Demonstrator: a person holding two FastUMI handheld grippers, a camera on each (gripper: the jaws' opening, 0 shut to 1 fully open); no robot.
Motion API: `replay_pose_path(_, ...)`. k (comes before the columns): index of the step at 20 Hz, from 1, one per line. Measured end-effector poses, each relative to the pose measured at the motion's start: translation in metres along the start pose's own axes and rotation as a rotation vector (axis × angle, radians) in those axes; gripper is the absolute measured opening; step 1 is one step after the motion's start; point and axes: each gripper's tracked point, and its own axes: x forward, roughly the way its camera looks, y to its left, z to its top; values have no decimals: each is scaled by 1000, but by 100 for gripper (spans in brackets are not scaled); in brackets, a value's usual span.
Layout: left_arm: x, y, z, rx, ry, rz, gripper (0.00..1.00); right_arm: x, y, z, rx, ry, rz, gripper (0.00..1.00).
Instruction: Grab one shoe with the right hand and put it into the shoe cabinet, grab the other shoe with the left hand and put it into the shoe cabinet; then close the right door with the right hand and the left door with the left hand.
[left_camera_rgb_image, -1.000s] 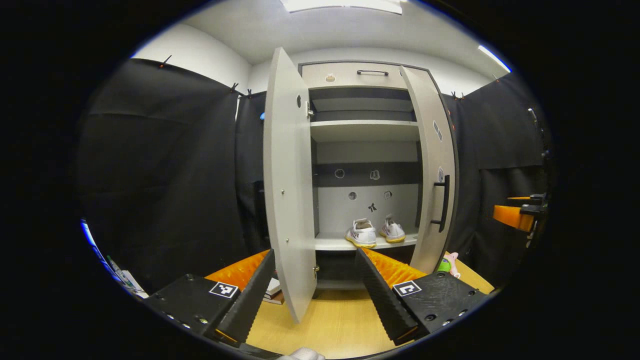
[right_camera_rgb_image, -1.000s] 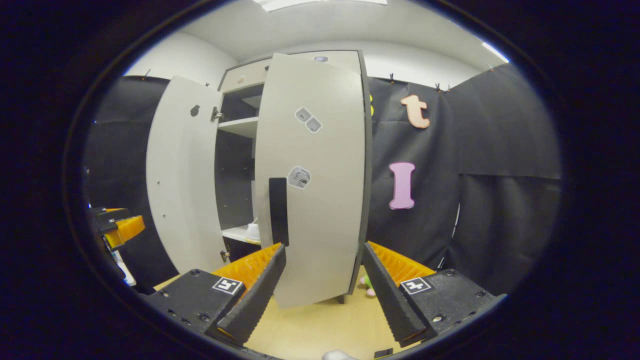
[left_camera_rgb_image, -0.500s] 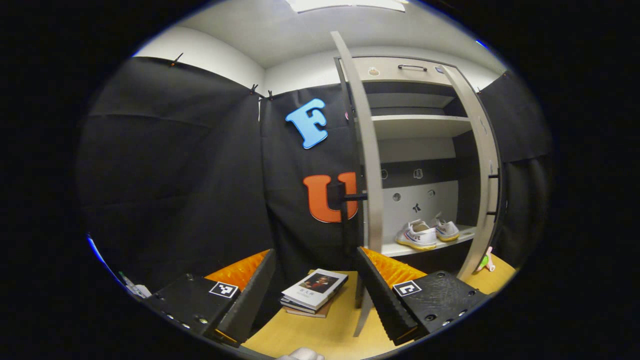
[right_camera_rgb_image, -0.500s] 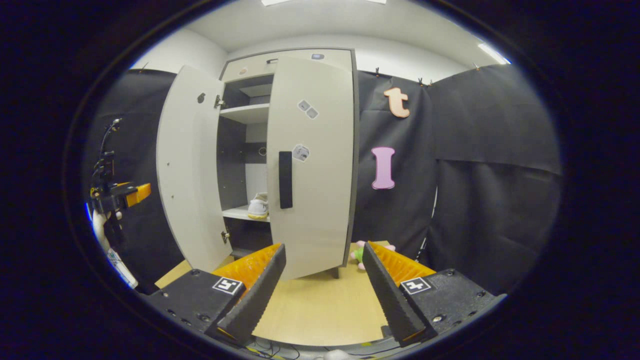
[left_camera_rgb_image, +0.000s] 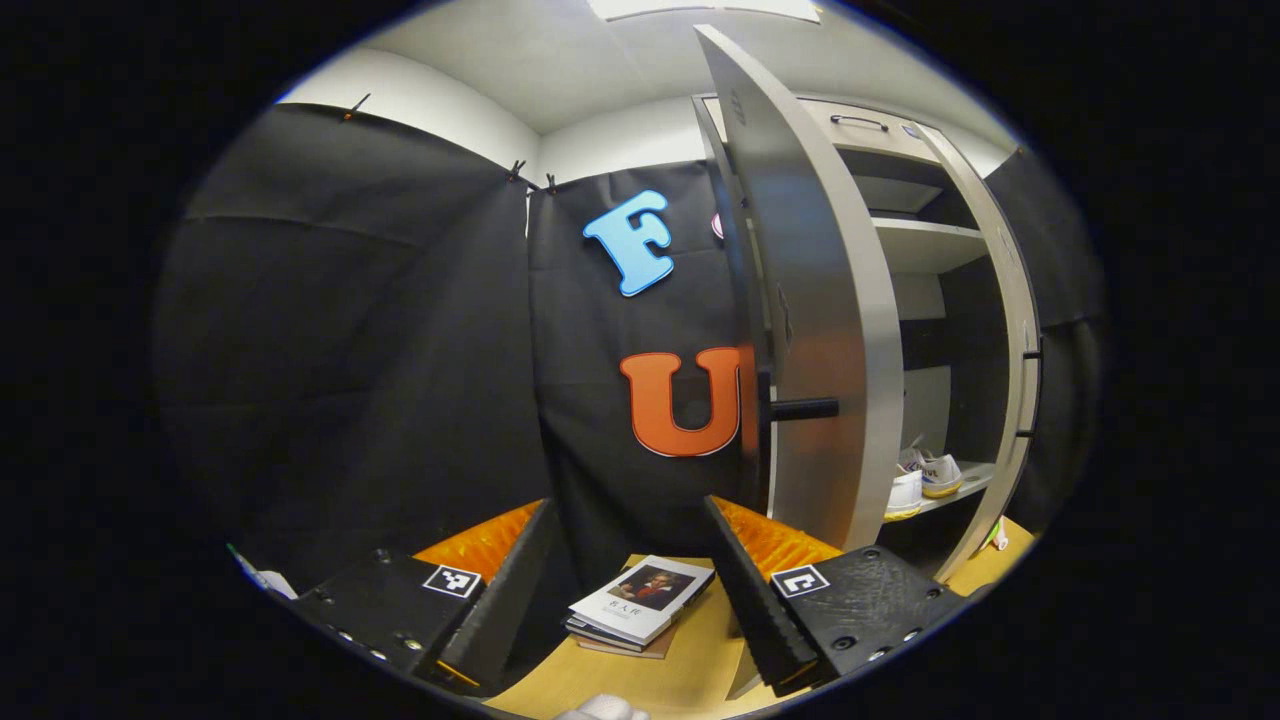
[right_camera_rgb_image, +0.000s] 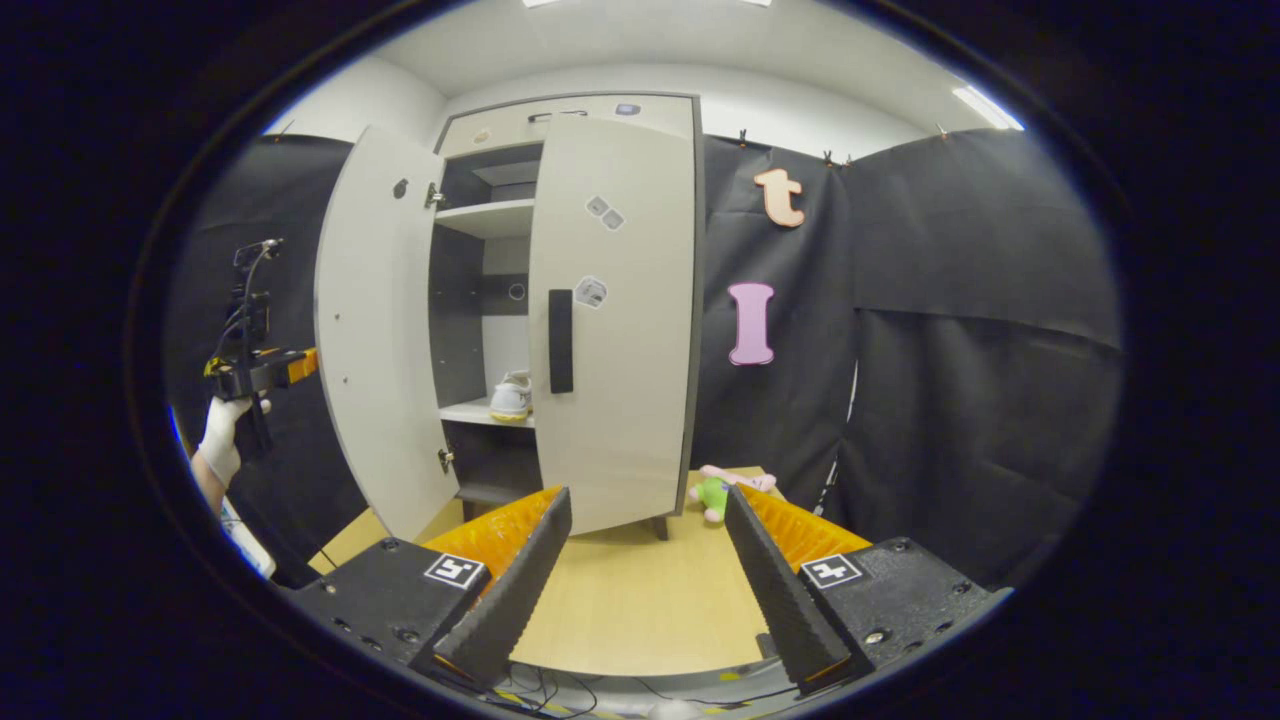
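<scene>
- White shoes (left_camera_rgb_image: 922, 480) sit side by side on a low shelf (left_camera_rgb_image: 950, 487) inside the cabinet (right_camera_rgb_image: 560, 115); the right gripper view shows one shoe (right_camera_rgb_image: 511, 396) through the gap between the doors.
- The left door (left_camera_rgb_image: 815, 300) stands wide open, with its dark handle (left_camera_rgb_image: 800, 408) sticking out.
- The right door (right_camera_rgb_image: 612, 320) is partly shut.
- The left tongs (left_camera_rgb_image: 625, 580) are wide open and hold nothing, just beside the left door's outer face.
- In the right gripper view they sit far off by the left door (right_camera_rgb_image: 375, 330), held by a gloved hand (right_camera_rgb_image: 222, 440).
- The right tongs (right_camera_rgb_image: 645, 575) are wide open and empty, well apart from the right door.
- A book (left_camera_rgb_image: 640, 600) lies on the wooden surface (right_camera_rgb_image: 640, 610).
- A soft toy (right_camera_rgb_image: 722, 487) lies by the cabinet's foot.
</scene>
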Motion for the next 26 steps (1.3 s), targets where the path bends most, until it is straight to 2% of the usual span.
replay_pose_path(4, -5, -9, 3, 12, 3, -11, 87, 4, -11, 0, -2, -1, 27, 100)
replay_pose_path(6, -13, -28, 7, 28, 0, -13, 87, 7, -18, -1, 0, 3, 48, 100)
replay_pose_path(14, -18, -155, 16, -2, -2, -147, 87, 22, -46, 2, -8, 5, 121, 100)
replay_pose_path(15, -14, -170, 16, -18, 5, -157, 80, 24, -50, 1, -7, 6, 121, 100)
replay_pose_path(16, -16, -180, 14, -22, 22, -154, 97, 25, -54, 1, -6, 6, 121, 100)
replay_pose_path(17, -17, -186, 18, -19, 8, -144, 100, 26, -58, 2, -3, 7, 120, 100)
replay_pose_path(18, -19, -193, 21, -19, 2, -143, 96, 28, -62, 2, 0, 1, 119, 100)
replay_pose_path(25, -79, -212, 22, -5, 12, -178, 96, 35, -66, 18, 9, -37, 116, 100)
replay_pose_path(26, -92, -211, 21, -10, 18, -182, 100, 35, -64, 19, 7, -41, 119, 100)
